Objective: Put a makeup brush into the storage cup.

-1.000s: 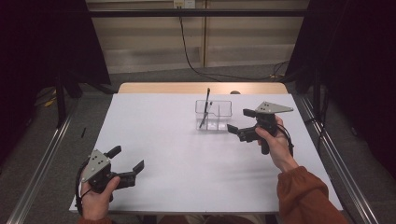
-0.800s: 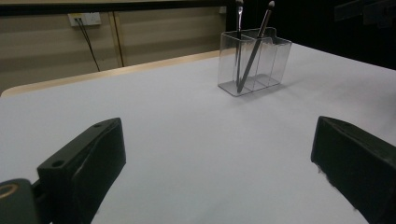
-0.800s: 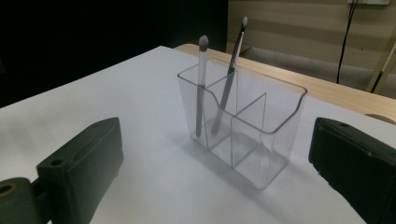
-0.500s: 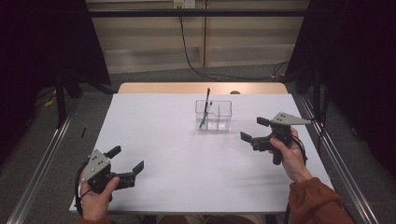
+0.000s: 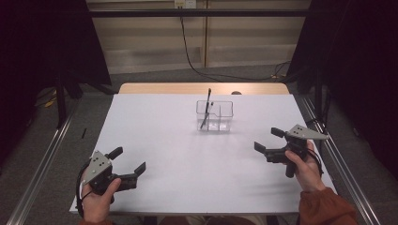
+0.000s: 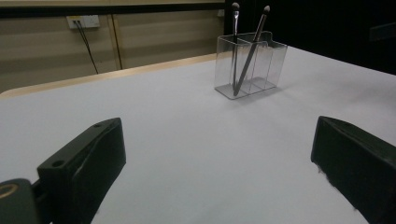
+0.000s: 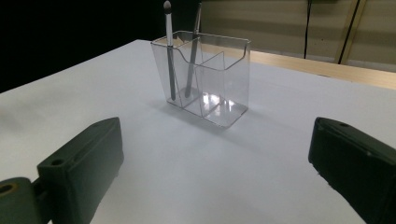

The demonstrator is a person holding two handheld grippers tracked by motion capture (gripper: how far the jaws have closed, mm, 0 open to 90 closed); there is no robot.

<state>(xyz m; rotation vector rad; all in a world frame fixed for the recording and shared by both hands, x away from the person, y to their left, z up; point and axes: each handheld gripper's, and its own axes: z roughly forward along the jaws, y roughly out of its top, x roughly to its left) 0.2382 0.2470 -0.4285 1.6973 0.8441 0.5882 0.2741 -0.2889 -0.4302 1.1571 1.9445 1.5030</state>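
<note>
A clear plastic organizer (image 5: 219,115) with compartments stands at the far middle of the white table (image 5: 187,154). Two thin makeup brushes (image 5: 205,108) lean in its left compartment, heads up. My left gripper (image 5: 129,159) rests open near the front left corner, nothing between its jaws. My right gripper (image 5: 265,139) is open at the right, nearer than the organizer and apart from it. The left gripper view shows the organizer (image 6: 250,65) and brushes (image 6: 252,51) far ahead of the left gripper (image 6: 215,168). In the right gripper view the organizer (image 7: 219,79) and brushes (image 7: 169,56) lie ahead of the right gripper (image 7: 215,163).
A wooden strip (image 5: 202,88) runs along the table's far edge. Metal rails (image 5: 42,159) flank both sides of the table. A black cable (image 5: 192,56) trails down the back wall onto the floor.
My right gripper has drawn back from beside the organizer toward the near right of the table, still open. The left gripper has stayed put.
</note>
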